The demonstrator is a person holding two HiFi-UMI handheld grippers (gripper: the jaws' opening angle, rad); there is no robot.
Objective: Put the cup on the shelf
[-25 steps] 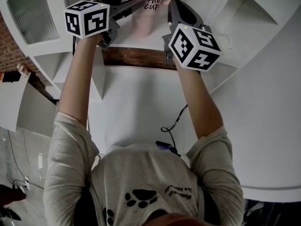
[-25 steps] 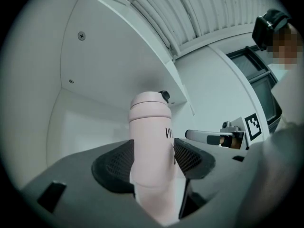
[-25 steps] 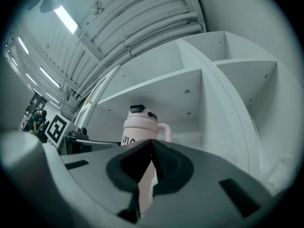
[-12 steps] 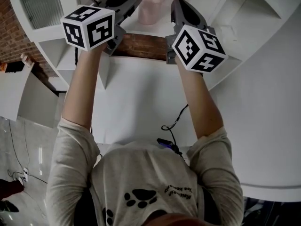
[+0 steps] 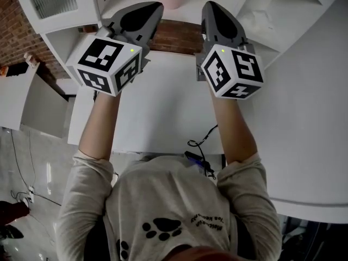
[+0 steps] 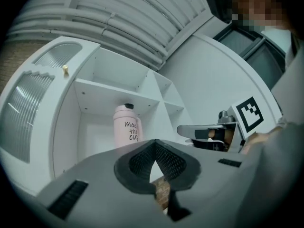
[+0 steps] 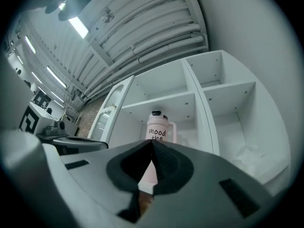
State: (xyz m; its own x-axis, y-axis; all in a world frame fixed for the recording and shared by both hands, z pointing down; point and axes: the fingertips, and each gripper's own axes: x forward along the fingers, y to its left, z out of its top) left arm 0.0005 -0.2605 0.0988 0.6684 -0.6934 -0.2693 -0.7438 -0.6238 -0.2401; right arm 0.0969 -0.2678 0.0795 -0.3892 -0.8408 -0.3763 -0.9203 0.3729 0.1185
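Left gripper view shows the pink cup [image 6: 127,126] upright in a shelf [image 6: 109,90] compartment, apparently clear of both grippers. The left gripper [image 6: 154,145] fingers have just closed together on nothing. The right gripper [image 7: 152,145] fingers are also pressed together, empty.

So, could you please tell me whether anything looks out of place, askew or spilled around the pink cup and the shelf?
Nothing stands out. The pink cup stands upright in an open compartment of the white shelf, with its lid on and no spill visible around it.
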